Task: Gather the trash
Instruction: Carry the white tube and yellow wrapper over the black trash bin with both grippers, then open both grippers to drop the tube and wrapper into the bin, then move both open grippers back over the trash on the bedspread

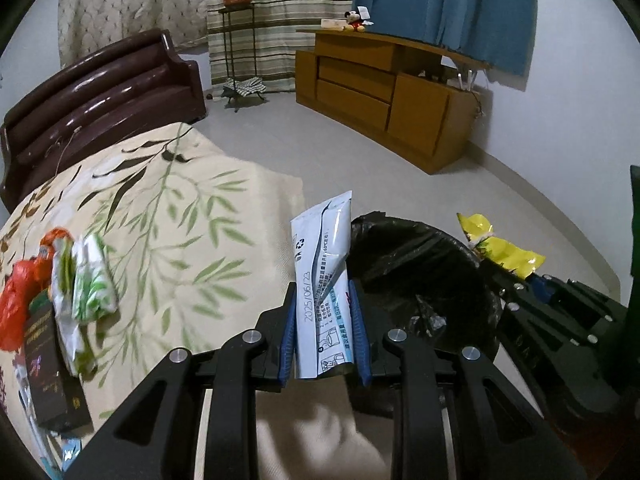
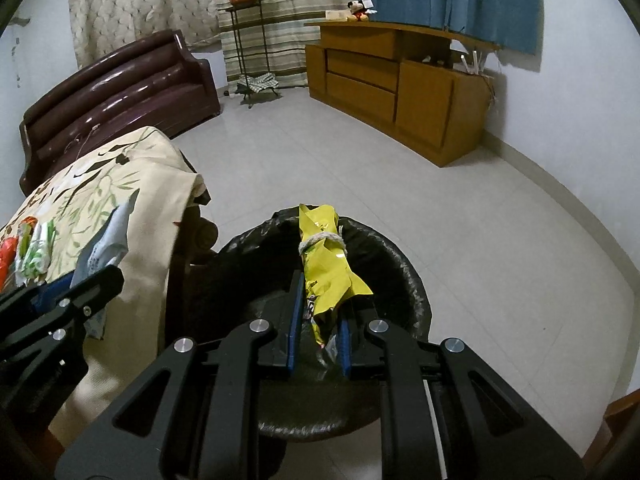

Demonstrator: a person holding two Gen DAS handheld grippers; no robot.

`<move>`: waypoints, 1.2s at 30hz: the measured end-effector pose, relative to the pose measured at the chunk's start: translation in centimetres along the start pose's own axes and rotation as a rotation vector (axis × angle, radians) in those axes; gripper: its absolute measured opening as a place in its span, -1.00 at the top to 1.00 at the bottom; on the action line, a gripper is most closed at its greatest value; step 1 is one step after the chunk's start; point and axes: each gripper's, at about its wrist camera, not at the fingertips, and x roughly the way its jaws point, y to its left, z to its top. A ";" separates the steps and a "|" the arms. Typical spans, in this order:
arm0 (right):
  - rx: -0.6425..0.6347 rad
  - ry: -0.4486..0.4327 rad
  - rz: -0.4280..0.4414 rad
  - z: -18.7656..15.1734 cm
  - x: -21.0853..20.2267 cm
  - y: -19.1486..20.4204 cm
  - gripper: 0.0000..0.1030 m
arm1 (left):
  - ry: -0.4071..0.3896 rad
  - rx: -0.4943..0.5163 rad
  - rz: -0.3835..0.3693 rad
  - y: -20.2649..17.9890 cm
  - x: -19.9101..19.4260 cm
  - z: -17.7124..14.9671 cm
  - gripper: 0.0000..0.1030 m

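Left gripper (image 1: pixel 323 308): its blue pads were closed on a white sachet (image 1: pixel 323 264), which stood upright between them, its top end free above the fingertips.
Right gripper (image 2: pixel 318 312): nearly fully closed on a crumpled yellow snack wrapper (image 2: pixel 326 264) — a piece of pale string was tied around the upper part of the wrapper.
Trash bin (image 2: pixel 384 256): round, lined with a black bag, standing on the tiled floor just beside the table; the yellow wrapper was held over its opening, and the sachet was near its rim.
Table cloth (image 1: pixel 172 208): cream with green leaves.
Remaining trash: an orange wrapper (image 1: pixel 20 300), a green-and-white packet (image 1: pixel 94 284) and a dark box (image 1: pixel 52 364) — all lay on the cloth at the left.
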 end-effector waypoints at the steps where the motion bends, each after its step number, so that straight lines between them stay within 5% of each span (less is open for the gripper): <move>1: 0.002 0.001 0.001 0.1 0.2 -0.1 0.71 | 0.000 0.005 0.002 -0.2 0.1 0.2 0.50; 8: 0.026 0.002 0.005 0.7 1.6 -1.0 0.65 | 0.023 0.010 0.005 -0.7 0.8 0.7 0.33; 12: 0.037 0.002 0.005 0.9 1.8 -1.1 0.44 | 0.018 0.003 0.010 -0.7 0.7 0.8 0.14; 21: 0.042 -0.015 -0.005 0.7 0.7 -1.1 0.34 | 0.009 -0.015 0.010 -0.3 0.2 0.7 0.06; 36: 0.000 -0.020 0.076 -1.2 -3.8 3.7 0.25 | -0.021 -0.119 0.099 6.0 -6.2 -2.4 -0.09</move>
